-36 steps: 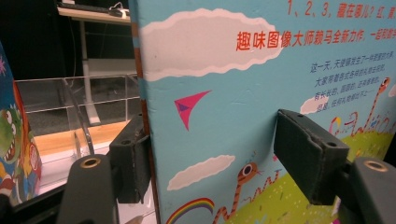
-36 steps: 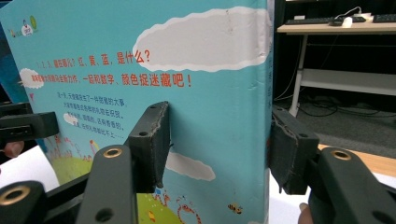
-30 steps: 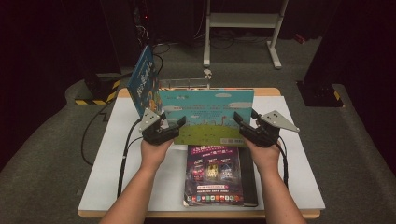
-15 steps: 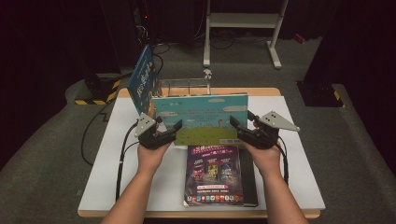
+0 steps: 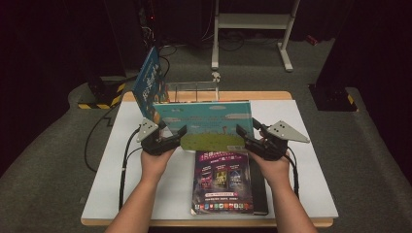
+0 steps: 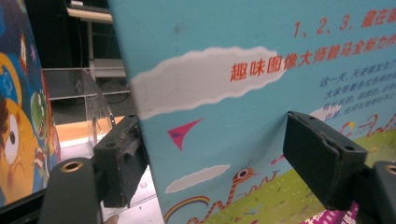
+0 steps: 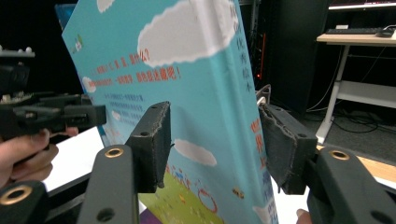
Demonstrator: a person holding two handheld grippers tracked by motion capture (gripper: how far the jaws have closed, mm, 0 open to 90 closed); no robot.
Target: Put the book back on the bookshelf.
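A sky-blue picture book point(image 5: 204, 121) stands tilted on its long edge between my two grippers, over the near end of a purple book point(image 5: 224, 177). My left gripper point(image 5: 180, 132) is at its left end. Its jaws have just been opening, and the cover point(image 6: 224, 84) lies slanted and loose between them point(image 6: 210, 158). My right gripper point(image 5: 243, 132) is at the spine end. Those jaws have just been closing, and their pads point(image 7: 156, 140) press on the cover and spine point(image 7: 187, 60).
A second blue picture book point(image 5: 148, 82) leans in a clear acrylic rack point(image 5: 194, 90) at the table's back left. The purple book lies flat at the white tabletop's point(image 5: 121, 184) front middle. A desk frame point(image 5: 252, 29) stands on the floor beyond.
The sky-blue book has shifted a little left and its top edge has dropped slightly. Both hands have stayed about where they were.
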